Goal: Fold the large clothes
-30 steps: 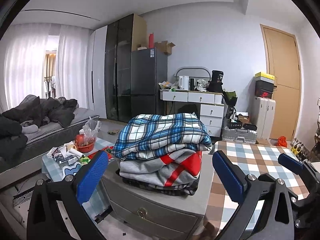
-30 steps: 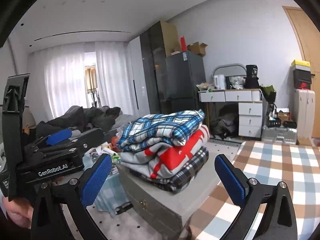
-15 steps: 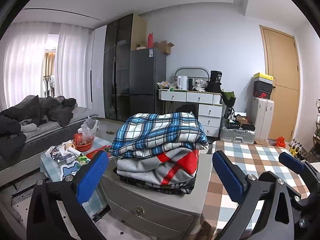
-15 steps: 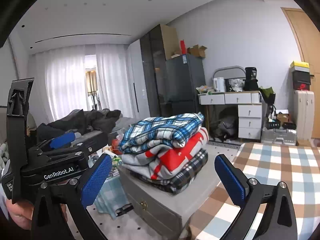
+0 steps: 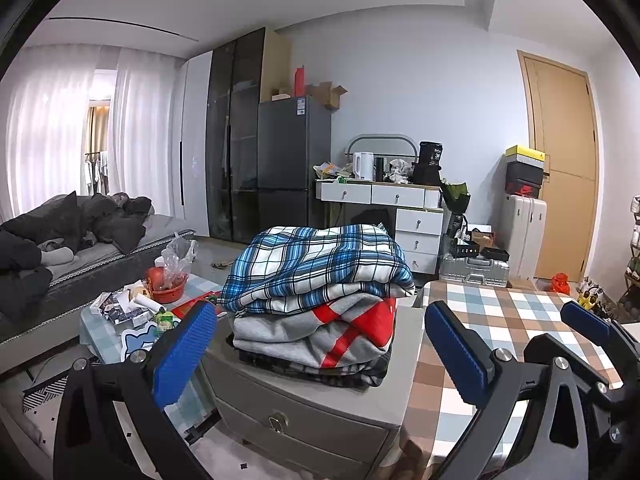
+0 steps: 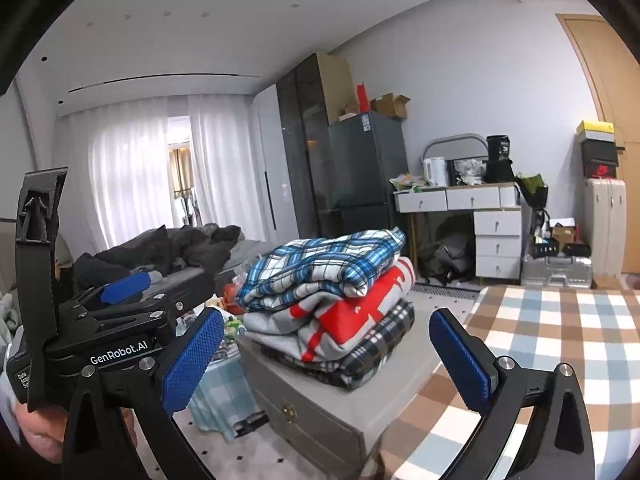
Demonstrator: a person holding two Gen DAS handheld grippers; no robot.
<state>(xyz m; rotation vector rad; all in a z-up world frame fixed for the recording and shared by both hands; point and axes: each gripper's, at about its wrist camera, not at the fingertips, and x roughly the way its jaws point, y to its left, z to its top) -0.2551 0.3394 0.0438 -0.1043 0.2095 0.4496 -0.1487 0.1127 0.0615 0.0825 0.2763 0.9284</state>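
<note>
Stack of folded clothes (image 5: 320, 300) on grey drawer cabinet (image 5: 304, 412), directly ahead of left hand-held gripper (image 5: 316, 352); right hand-held gripper (image 6: 326, 356) alongside. Both spread wide, empty, stack's long axis crosswise.

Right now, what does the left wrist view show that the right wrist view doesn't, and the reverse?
Only the left wrist view shows the red basket on the low cluttered table. Only the right wrist view shows the left gripper's black body and the hand holding it. Both show the folded stack topped by the blue plaid garment on the grey drawer cabinet; both grippers open, empty.
</note>
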